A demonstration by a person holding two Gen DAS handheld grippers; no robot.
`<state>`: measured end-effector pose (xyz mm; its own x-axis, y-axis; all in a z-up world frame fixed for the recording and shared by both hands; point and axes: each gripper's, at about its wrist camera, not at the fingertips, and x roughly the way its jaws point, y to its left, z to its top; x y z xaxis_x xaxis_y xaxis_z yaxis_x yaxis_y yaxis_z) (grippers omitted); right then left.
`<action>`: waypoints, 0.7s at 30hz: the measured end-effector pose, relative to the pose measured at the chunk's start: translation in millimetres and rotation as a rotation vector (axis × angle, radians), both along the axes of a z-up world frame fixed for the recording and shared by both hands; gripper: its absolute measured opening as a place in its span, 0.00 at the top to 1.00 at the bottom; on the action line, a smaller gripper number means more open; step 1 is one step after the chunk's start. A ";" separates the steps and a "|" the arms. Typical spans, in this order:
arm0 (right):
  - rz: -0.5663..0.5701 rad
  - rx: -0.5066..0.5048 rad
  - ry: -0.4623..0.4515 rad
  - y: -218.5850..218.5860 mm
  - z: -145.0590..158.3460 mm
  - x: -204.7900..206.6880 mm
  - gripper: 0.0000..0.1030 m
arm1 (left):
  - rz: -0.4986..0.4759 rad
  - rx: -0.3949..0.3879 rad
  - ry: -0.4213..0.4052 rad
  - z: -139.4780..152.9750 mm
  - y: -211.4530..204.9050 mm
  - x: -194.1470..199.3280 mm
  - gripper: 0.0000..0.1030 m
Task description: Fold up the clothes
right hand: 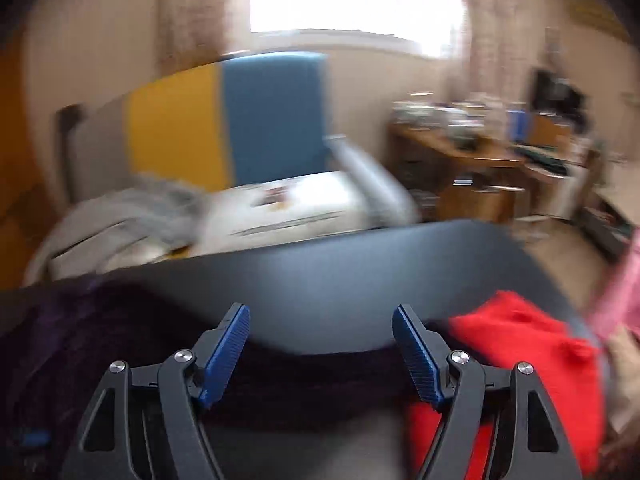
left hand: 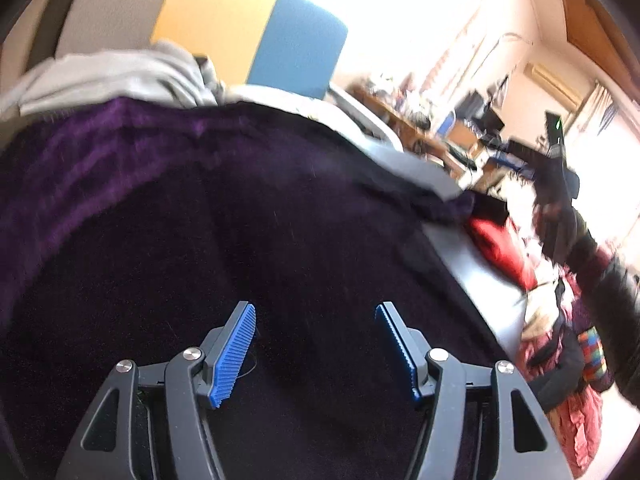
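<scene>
A dark purple fleece garment (left hand: 208, 216) lies spread over the grey table (left hand: 476, 276) and fills most of the left wrist view. My left gripper (left hand: 316, 344) hovers just above it, open, with nothing between its blue pads. In the right wrist view, which is blurred, the same purple garment (right hand: 100, 344) lies at the lower left. My right gripper (right hand: 320, 352) stands open over its edge and the bare grey table (right hand: 328, 272), holding nothing. A red garment (right hand: 516, 356) lies right beside the right finger.
A grey garment (left hand: 120, 76) is bunched at the far side, near a yellow and blue panel (left hand: 256, 28). More red and patterned clothes (left hand: 560, 360) are piled right of the table. A person's dark sleeve (left hand: 612, 300) shows at the right. A cluttered wooden desk (right hand: 472, 152) stands behind.
</scene>
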<state>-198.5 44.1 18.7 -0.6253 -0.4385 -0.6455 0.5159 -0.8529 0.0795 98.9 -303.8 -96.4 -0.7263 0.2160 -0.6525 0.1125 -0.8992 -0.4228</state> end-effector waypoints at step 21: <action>0.209 -0.074 -0.237 -163.1 -128.8 -3.4 0.15 | 0.331 -0.221 -0.117 -26.4 -148.1 -65.5 0.36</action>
